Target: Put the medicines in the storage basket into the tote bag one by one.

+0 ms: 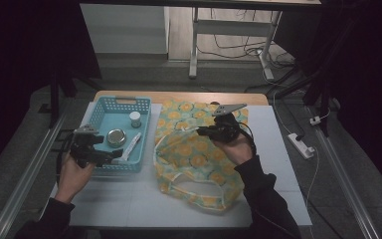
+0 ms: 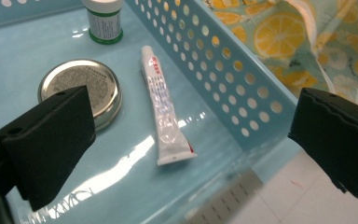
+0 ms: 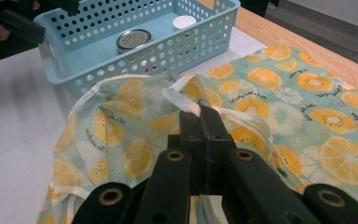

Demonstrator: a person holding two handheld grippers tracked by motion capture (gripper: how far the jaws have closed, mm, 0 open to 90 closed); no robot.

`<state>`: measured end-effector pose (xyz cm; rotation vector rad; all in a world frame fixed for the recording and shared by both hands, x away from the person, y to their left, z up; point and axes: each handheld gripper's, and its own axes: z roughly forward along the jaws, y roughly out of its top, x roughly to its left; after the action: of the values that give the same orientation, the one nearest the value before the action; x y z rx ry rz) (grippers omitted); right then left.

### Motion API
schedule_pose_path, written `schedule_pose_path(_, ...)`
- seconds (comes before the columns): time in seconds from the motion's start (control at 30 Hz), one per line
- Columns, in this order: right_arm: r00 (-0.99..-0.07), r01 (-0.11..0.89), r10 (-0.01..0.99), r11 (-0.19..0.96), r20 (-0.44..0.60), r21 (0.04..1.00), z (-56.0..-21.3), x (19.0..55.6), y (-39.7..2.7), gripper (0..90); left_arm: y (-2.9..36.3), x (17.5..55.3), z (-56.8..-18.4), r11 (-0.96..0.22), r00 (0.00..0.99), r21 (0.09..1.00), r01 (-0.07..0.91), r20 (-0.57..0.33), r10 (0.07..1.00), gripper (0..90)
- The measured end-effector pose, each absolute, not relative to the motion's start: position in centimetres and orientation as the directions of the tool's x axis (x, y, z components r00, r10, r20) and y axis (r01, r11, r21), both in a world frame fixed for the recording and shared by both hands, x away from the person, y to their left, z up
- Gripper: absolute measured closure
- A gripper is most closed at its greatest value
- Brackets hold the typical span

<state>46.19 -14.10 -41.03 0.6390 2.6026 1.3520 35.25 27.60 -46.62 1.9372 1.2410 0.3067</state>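
Note:
A cloth bag (image 1: 194,149) printed with orange slices lies on the white table, right of a light blue perforated basket (image 1: 144,112). My right gripper (image 1: 202,131) is shut on the bag's white-edged rim (image 3: 186,100) and holds it lifted off the table. In the basket lie a round metal tin (image 2: 81,86), a white tube (image 2: 164,109) and a small white-capped jar (image 2: 103,19). My left gripper (image 1: 115,155) hovers open over the basket's near right corner, its jaws wide apart with nothing between them; the tube and tin lie below it.
The white board (image 1: 129,199) covers a wooden table whose far edge (image 1: 179,96) shows behind the bag. A power strip (image 1: 301,144) and cables lie on the floor to the right. A metal rail (image 1: 25,179) runs along the left side.

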Motion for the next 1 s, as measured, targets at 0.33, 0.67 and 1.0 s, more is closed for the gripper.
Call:
schedule_pose_path(0.33,-0.9,0.302,0.43,0.507,0.067,0.807,-41.0,46.1,-14.0,90.0,28.3,38.1,-46.6,-0.21,0.455,0.696,0.686,-0.186,0.871,0.0)
schedule_pose_path(0.67,-0.902,0.304,0.426,0.506,0.072,0.807,-41.0,46.1,-14.1,90.0,28.4,41.7,-47.0,-0.197,0.437,0.657,0.728,-0.222,0.872,0.0)
schedule_pose_path(1.0,-0.903,0.299,0.423,0.501,0.072,0.812,-40.8,46.0,-14.1,90.0,28.0,44.9,-48.3,-0.217,0.4,0.589,0.778,-0.198,0.895,0.0)
